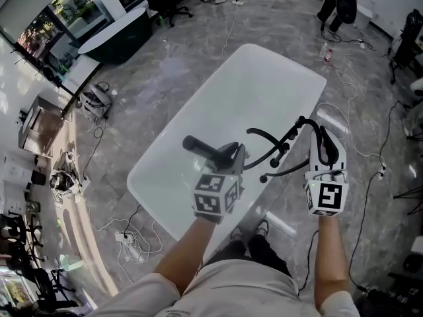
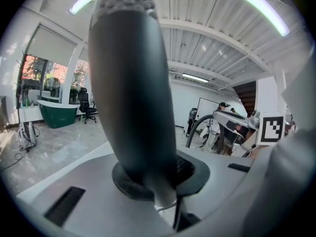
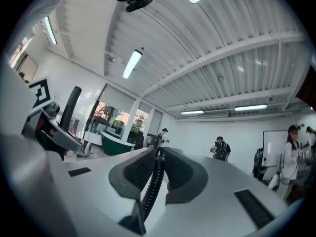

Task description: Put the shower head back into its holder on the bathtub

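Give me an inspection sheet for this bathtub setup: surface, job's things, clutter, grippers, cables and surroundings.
Surface: white bathtub on a grey stone floor.
Job's things: black shower head held over the tub, not in a holder; black hose runs towards the black fitting at the tub rim.
Clutter: small gear on the floor left of the tub, too small to name.
Grippers: left gripper shut on the shower head; right gripper shut on the hose.
Cables: power strip with leads on the floor; black lead at the right.
Surroundings: green bathtub, office chair, people standing.
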The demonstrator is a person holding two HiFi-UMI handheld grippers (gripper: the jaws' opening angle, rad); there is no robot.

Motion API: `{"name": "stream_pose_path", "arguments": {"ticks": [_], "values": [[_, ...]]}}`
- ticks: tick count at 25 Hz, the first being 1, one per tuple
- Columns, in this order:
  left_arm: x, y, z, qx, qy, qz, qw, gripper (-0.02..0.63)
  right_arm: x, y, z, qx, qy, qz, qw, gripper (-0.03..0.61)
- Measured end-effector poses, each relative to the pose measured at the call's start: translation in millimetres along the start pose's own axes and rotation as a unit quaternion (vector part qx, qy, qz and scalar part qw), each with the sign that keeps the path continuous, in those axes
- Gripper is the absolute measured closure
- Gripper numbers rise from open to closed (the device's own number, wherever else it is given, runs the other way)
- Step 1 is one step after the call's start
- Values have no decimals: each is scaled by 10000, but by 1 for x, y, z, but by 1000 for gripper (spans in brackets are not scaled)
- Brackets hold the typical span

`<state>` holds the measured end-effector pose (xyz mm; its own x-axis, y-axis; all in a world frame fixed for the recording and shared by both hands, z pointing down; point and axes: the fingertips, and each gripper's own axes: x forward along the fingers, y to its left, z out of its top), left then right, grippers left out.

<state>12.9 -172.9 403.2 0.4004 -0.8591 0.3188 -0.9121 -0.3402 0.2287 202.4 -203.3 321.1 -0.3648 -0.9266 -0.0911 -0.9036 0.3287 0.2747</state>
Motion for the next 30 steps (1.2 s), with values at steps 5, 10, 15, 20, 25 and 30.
{"name": "stream_pose_path", "arguments": {"ticks": [5,10,15,20,25,30], "values": [[8,-14,-5,160,92,-60,9998,563,2,20,-36,-582,577,594,9949,509],[7,-4,-8,210,138,59,9997,563,6,23,-22,-174,36,274,9995,510],[8,-4,-11,233,105,144,9996,563,25,21,-18,-430,-200,322,9984,512],[8,-3,-12,221,95,259,9994,563,33,19,-58,418,397,468,9972,515],[-1,7,-2,133,-121,405,9990,565,39,27,-77,1238,691,836,9864,520],[-7,3,31,348,-443,283,9980,564,22,29,-114,2015,1110,951,9685,565]]}}
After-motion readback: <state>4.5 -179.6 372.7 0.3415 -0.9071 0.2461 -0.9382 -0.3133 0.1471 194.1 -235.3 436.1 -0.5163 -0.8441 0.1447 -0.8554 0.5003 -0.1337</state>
